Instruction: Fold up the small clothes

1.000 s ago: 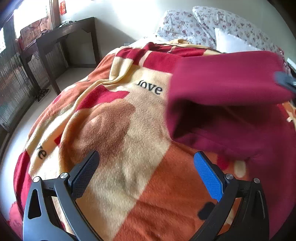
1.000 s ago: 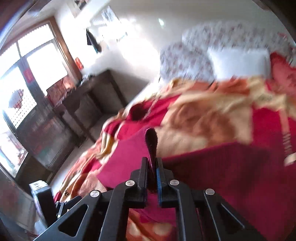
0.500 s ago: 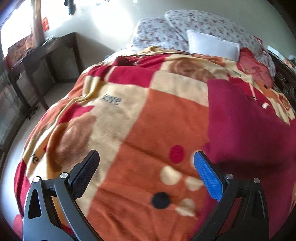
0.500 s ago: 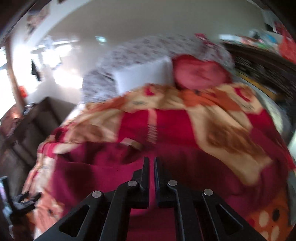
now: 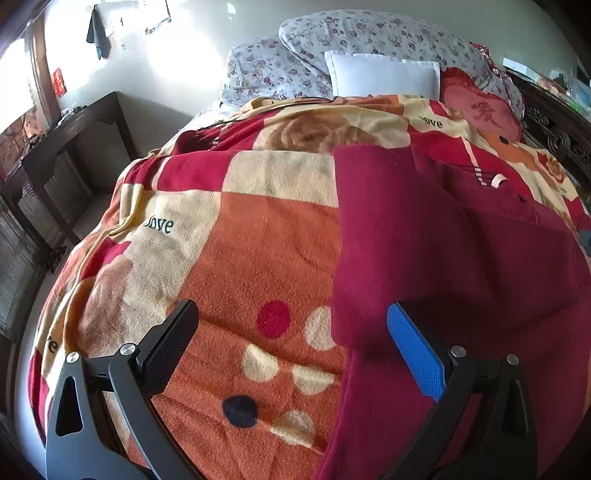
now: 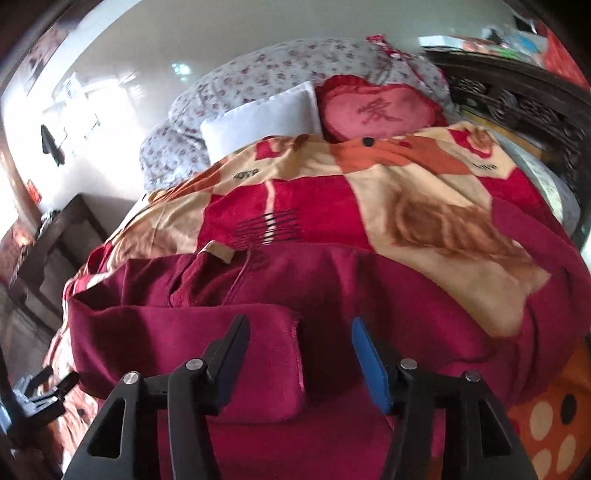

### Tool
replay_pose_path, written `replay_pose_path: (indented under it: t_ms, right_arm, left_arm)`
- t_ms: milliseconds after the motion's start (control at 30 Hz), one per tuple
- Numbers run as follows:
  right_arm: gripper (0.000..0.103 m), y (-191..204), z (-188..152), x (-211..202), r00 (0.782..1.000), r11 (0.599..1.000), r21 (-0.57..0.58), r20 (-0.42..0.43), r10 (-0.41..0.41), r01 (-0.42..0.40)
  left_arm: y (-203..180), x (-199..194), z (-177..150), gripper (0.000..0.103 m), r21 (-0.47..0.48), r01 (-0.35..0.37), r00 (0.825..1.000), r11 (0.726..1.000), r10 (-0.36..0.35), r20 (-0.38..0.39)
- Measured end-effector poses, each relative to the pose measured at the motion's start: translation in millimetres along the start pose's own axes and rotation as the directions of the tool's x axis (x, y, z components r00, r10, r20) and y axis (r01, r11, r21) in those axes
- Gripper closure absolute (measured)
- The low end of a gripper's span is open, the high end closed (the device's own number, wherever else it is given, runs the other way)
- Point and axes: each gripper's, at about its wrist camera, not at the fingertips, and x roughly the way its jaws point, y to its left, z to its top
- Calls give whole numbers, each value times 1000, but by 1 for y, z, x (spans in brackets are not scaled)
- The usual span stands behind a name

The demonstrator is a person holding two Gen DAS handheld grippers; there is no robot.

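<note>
**Colleague:** Where is the garment?

**Me:** I see the dark red garment lying on the fleece blanket that covers the bed. In my left wrist view it fills the right half, with a folded flap whose straight edge runs down the middle of the picture. In my right wrist view the sleeve is folded across the body of the garment, its cuff end lying just ahead of the fingers. A small beige label shows at the neckline on the far side.

**Colleague:** And your 2 tools?

**Me:** My left hand-held gripper stands wide, nothing between its fingers. It hangs over the blanket, and its blue pad sits in front of the near edge of the red flap; I cannot tell whether it touches the cloth. My right hand-held gripper is opening, its jaws about half apart. The folded sleeve end lies under and between them, but neither pad presses on it.

**Colleague:** What else is around?

**Me:** At the head of the bed I see 2 floral pillows, 1 white pillow and a red heart-shaped cushion. A dark wooden surface stands by the wall on the left, and a carved dark headboard runs along the right. Low in the left corner of my right wrist view, the other tool shows beside the blanket's edge.
</note>
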Motion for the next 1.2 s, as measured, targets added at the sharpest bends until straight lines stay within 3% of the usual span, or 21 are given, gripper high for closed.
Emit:
replay_pose_path:
  t_ms: [100, 133, 167, 233, 333, 400, 467, 533, 700, 867, 1000, 1100, 1200]
  right_arm:
    - [48, 11, -2, 21, 999, 999, -47, -37, 16, -18]
    - [60, 13, -2, 28, 998, 998, -55, -51, 23, -26]
    - [84, 15, -2, 35, 997, 998, -62, -68, 20, -24]
    - [98, 16, -1, 32, 999, 997, -73, -49, 9, -12]
    - [99, 7, 4, 6, 999, 999, -44, 35, 34, -33]
    - [98, -6, 7, -4, 996, 998, -23, 65, -56, 57]
    - [98, -22, 7, -1, 996, 997, 34, 46, -72, 71]
    - [98, -32, 6, 7, 1000, 995, 96, 4, -13, 13]
    - [98, -32, 7, 7, 999, 996, 80, -8, -48, 48]
    - [98, -36, 5, -1, 999, 994, 108, 3, -33, 32]
    - [97, -28, 3, -5, 994, 992, 70, 24, -109, 107]
    - [94, -28, 4, 17, 974, 974, 21, -41, -223, 224]
    - [94, -44, 3, 33, 976, 977, 74, -112, -189, 198]
  left_arm:
    - [2, 1, 0, 1, -7, -9, 1000, 1000, 9, -4]
    - [3, 2, 0, 1, -9, -11, 1000, 1000, 11, -6]
    - [3, 2, 0, 1, -10, -14, 1000, 1000, 14, -6]
    - [5, 1, 1, 1, -10, -22, 1000, 1000, 22, -1]
    - [8, 0, 3, 1, -17, -31, 999, 999, 32, 18]
    - [9, 2, 4, 1, -23, -32, 999, 999, 32, 17]
    - [6, 8, 6, 1, -35, -26, 1000, 999, 26, 0]
    - [1, 10, 8, 1, -44, -7, 1000, 999, 6, -7]
    - [-21, 10, 22, 1, -17, 4, 999, 1000, -3, 37]
    - [-32, 27, 49, 1, -42, 4, 999, 999, -2, 50]
    - [-42, 55, 66, 1, -19, -56, 998, 998, 56, 19]
    - [-49, 81, 68, 1, 21, -89, 995, 996, 90, -45]
    - [-47, 89, 67, 1, 16, -76, 995, 997, 77, -63]
